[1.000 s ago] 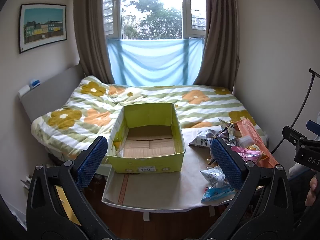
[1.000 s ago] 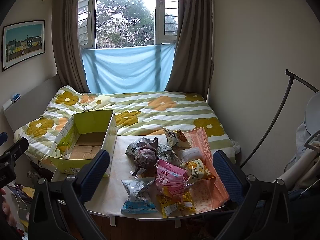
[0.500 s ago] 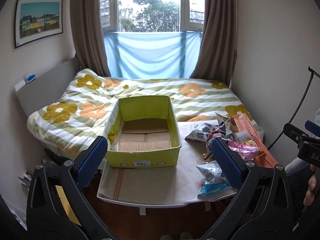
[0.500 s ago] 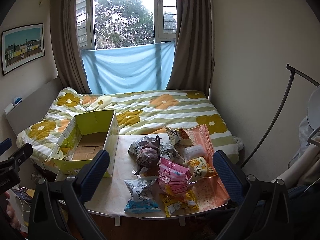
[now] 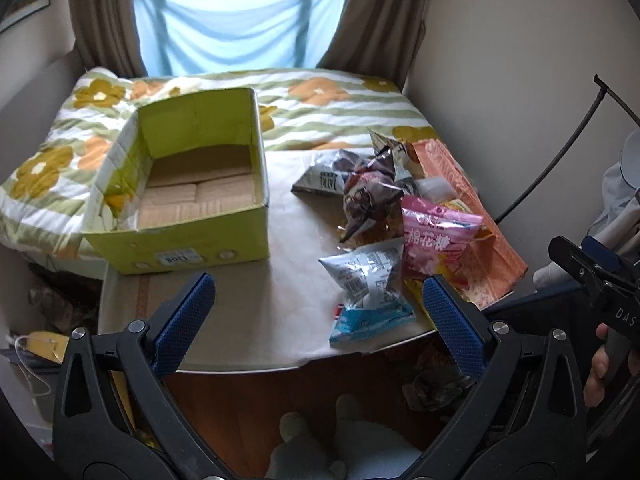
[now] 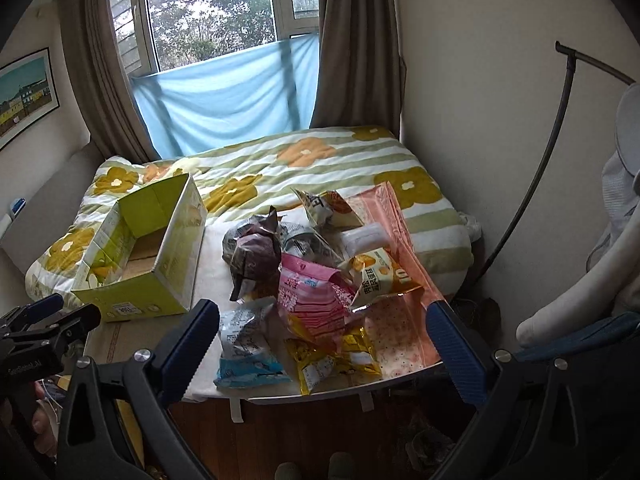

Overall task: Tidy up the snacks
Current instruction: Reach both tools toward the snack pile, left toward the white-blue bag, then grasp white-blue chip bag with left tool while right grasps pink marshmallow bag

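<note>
Crinkly foil snack bag (image 6: pixel 248 344), lower centre, looks light and slippery; pinch its sealed edge. Left gripper (image 5: pixel 316 312) and right gripper (image 6: pixel 324 336) both gape empty.

Dim daylit room, window (image 6: pixel 212 12) glare, fisheye.

Snack packets (image 6: pixel 316 300) heaped on table, green box (image 5: pixel 188 184) upright, empty

Both tools, left (image 5: pixel 316 300) and right (image 6: pixel 322 330), now lower, nearer the table (image 5: pixel 248 320), pitched downward.
</note>
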A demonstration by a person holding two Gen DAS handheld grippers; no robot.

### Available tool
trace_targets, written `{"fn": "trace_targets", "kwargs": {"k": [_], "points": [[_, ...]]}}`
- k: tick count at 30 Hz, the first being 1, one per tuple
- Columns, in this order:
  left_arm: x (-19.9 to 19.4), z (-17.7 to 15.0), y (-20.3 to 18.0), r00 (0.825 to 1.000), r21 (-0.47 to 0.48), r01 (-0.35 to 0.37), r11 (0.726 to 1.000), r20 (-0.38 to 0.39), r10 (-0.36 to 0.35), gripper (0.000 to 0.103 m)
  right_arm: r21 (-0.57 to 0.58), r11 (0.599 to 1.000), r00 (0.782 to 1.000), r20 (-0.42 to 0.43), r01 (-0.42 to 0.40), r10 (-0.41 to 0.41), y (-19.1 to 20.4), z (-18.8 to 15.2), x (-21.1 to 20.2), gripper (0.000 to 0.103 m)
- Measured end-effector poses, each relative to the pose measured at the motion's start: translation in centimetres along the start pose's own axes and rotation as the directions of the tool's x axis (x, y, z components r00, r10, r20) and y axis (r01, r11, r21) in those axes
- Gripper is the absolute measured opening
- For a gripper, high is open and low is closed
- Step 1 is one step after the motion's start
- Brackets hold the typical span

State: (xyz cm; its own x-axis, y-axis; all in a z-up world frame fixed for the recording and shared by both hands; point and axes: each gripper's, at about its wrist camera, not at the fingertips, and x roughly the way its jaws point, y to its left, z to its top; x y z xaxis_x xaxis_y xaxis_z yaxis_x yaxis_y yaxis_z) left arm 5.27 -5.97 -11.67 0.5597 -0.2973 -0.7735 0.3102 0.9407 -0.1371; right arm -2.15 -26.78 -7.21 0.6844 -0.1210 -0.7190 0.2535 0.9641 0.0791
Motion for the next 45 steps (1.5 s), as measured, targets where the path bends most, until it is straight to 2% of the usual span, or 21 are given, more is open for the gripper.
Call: {"fn": "trace_targets", "kwargs": {"k": [7, 16, 20, 21, 22, 27, 30, 34, 36, 38, 40, 41, 45], "points": [[6.7, -2.3, -2.3, 0.992, -0.044, 0.007, 0.999, -0.123, -0.013, 0.103, -0.068, 0.992, 0.992, -0.079, -0.105, 0.099, -1.9, -0.8, 5.5, 0.103], [14.7, -4.1, -4.6, 0.97, -0.141, -0.017, 0.99, -0.243, -0.017, 0.101, -0.187, 0.944, 0.954, -0.177, -0.274, 0.242, -2.2, -0.8, 12.8, 0.103], [17.6, -4.3, -5.5, 0.965, -0.138, -0.064, 0.988, -0.261, 0.026, 0.096, -0.2, 0.922, 0.931, -0.224, -0.333, 0.288, -2.2, -0.7, 15.3, 0.103], [18.1, -4.3, -5.6, 0.964, -0.137, -0.077, 0.987, -0.262, 0.039, 0.092, -0.205, 0.917, 0.927, -0.233, -0.342, 0.294, -2.1, -0.7, 15.8, 0.103], [18.6, -4.3, -5.7, 0.962, -0.139, -0.087, 0.986, -0.27, 0.046, 0.082, -0.211, 0.913, 0.923, -0.243, -0.35, 0.298, -2.1, -0.7, 16.2, 0.103], [19.8, -4.5, -5.8, 0.96, -0.18, -0.071, 0.981, -0.281, 0.018, 0.07, -0.279, 0.879, 0.908, -0.28, -0.386, 0.311, -0.9, -1.0, 17.9, 0.102], [19.9, -4.4, -6.0, 0.959, -0.175, -0.077, 0.982, -0.282, 0.025, 0.064, -0.325, 0.862, 0.907, -0.299, -0.389, 0.297, -0.1, -1.4, 18.6, 0.097], [19.5, -4.5, -6.3, 0.962, -0.177, -0.081, 0.981, -0.27, 0.031, 0.058, -0.331, 0.853, 0.897, -0.327, -0.403, 0.297, -0.3, -1.6, 19.7, 0.085], [19.0, -4.9, -6.2, 0.965, -0.181, -0.093, 0.979, -0.259, 0.044, 0.057, -0.326, 0.854, 0.893, -0.337, -0.407, 0.297, -0.5, -1.6, 20.1, 0.083], [18.8, -5.0, -6.2, 0.966, -0.183, -0.103, 0.978, -0.254, 0.055, 0.057, -0.332, 0.851, 0.892, -0.345, -0.406, 0.291, -0.6, -1.7, 20.4, 0.075], [18.8, -4.9, -6.1, 0.964, -0.176, -0.112, 0.978, -0.257, 0.064, 0.056, -0.322, 0.844, 0.878, -0.366, -0.43, 0.308, -0.7, -1.8, 20.7, 0.068], [18.7, -4.9, -6.1, 0.964, -0.175, -0.113, 0.978, -0.257, 0.065, 0.056, -0.322, 0.839, 0.874, -0.372, -0.438, 0.313, -0.7, -1.8, 20.8, 0.068], [18.3, -4.5, -6.1, 0.967, -0.18, -0.111, 0.977, -0.247, 0.064, 0.056, -0.334, 0.834, 0.875, -0.367, -0.44, 0.315, -0.5, -2.0, 20.5, 0.059]]}}
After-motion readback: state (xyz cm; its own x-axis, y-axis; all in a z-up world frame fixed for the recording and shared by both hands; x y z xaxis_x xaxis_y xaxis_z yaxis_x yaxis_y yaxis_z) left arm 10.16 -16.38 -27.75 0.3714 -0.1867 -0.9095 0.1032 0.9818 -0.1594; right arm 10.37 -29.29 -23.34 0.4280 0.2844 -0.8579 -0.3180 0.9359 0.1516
